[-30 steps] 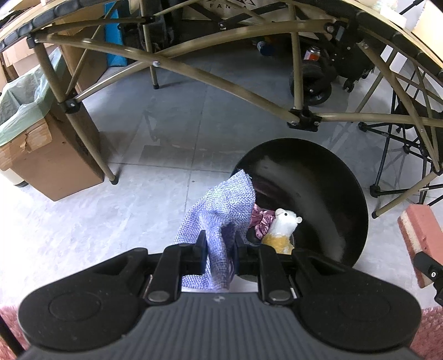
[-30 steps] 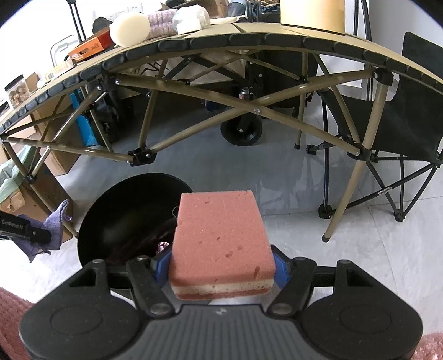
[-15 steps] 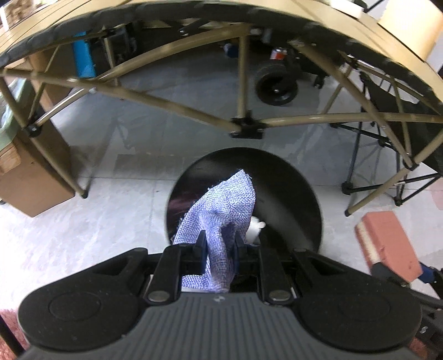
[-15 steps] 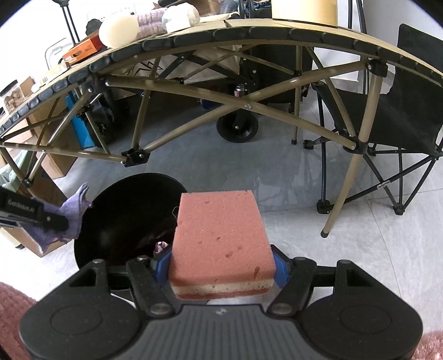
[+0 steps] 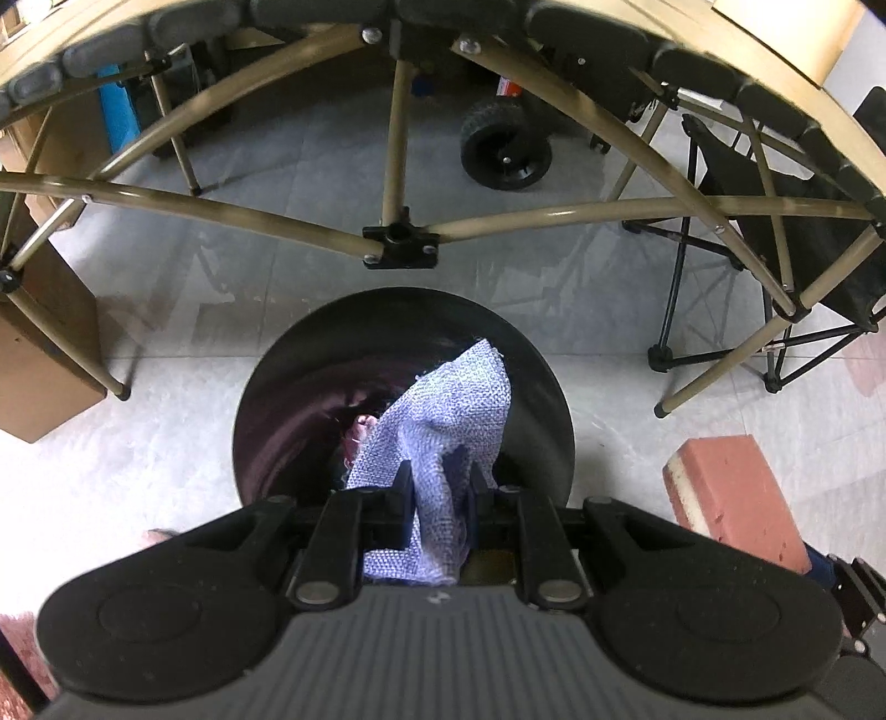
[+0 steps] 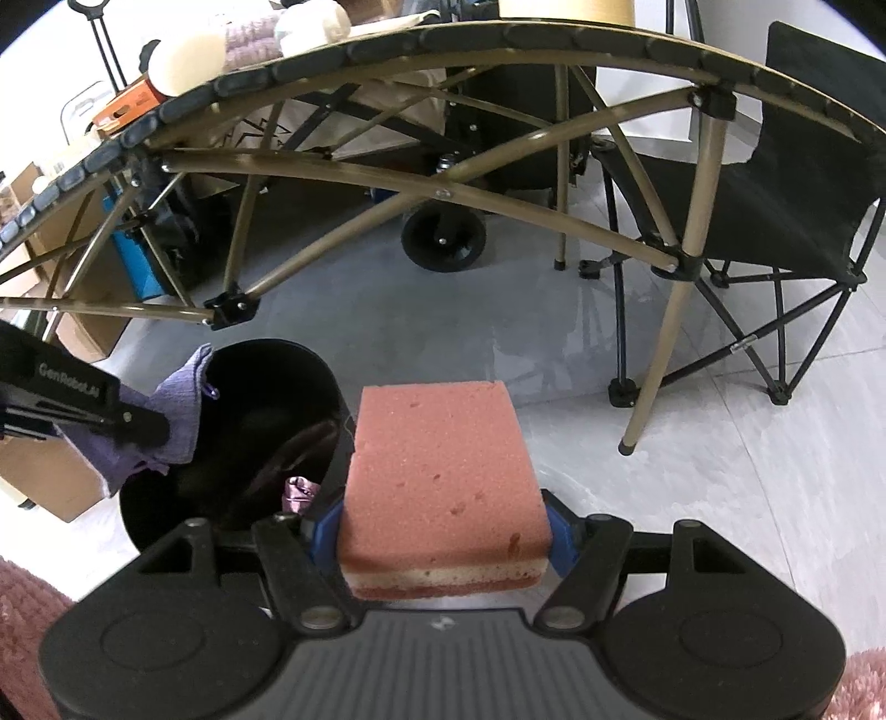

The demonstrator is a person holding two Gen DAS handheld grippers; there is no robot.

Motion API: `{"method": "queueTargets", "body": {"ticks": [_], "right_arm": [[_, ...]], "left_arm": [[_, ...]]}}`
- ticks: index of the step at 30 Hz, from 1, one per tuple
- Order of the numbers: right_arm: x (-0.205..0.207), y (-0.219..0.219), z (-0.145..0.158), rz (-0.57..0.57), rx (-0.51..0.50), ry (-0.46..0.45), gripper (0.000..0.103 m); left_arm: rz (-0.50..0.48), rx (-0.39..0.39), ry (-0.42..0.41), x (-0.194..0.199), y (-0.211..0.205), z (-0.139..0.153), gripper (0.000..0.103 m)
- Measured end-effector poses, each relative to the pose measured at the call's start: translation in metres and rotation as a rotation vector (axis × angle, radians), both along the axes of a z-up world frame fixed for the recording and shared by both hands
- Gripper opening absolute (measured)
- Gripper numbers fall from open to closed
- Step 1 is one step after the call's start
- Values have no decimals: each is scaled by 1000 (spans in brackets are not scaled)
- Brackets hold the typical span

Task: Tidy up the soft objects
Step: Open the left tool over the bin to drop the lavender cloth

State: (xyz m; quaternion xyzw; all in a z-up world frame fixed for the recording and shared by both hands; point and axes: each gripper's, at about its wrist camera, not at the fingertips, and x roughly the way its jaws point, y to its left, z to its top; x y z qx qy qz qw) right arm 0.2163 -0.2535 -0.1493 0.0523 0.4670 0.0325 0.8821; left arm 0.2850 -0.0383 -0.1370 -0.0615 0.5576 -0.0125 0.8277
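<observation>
My left gripper (image 5: 437, 487) is shut on a lilac woven cloth (image 5: 448, 410), which hangs straight over the open mouth of a black bin (image 5: 288, 399) on the floor. A pink scrunchy item (image 5: 360, 429) shows inside the bin. In the right wrist view the left gripper (image 6: 138, 426) holds the cloth (image 6: 177, 404) above the bin (image 6: 310, 382). My right gripper (image 6: 443, 531) is shut on a pink sponge (image 6: 443, 471) with a pale middle layer, held just right of the bin. The same sponge (image 5: 736, 498) appears at the right in the left wrist view.
A folding table frame (image 5: 398, 243) with tan legs arches over the floor behind the bin. A black folding chair (image 6: 775, 210) stands at the right, a cardboard box (image 5: 39, 365) at the left, and a wheel (image 5: 506, 147) further back. Soft items (image 6: 243, 39) lie on the tabletop.
My left gripper has carried the cloth rightward, from the bin's left rim to over its middle. The white plush toy in the bin is now hidden. The right gripper with the sponge barely moved.
</observation>
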Motion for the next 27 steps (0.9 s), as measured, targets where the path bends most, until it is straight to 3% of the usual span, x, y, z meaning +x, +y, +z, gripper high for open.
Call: {"method": "queueTargets", "body": {"ticks": [14, 15, 17, 19, 21, 27], "right_arm": [[0, -5, -5, -21, -11, 12, 68], [1, -5, -5, -21, -10, 12, 68], [1, -6, -4, -22, -8, 12, 68], [1, -6, -4, -22, -6, 11, 68], [1, -5, -4, -23, -6, 11, 68], [1, -6, -4, -25, -5, 12, 68]], "left_arm": [[1, -10, 25, 7, -8, -7, 20], [0, -7, 28, 7, -8, -7, 24], [0, 6, 32, 7, -9, -7, 45], [11, 26, 32, 7, -10, -6, 86], [25, 53, 26, 6, -11, -4, 99], [24, 26, 76, 6, -9, -9, 103]]}}
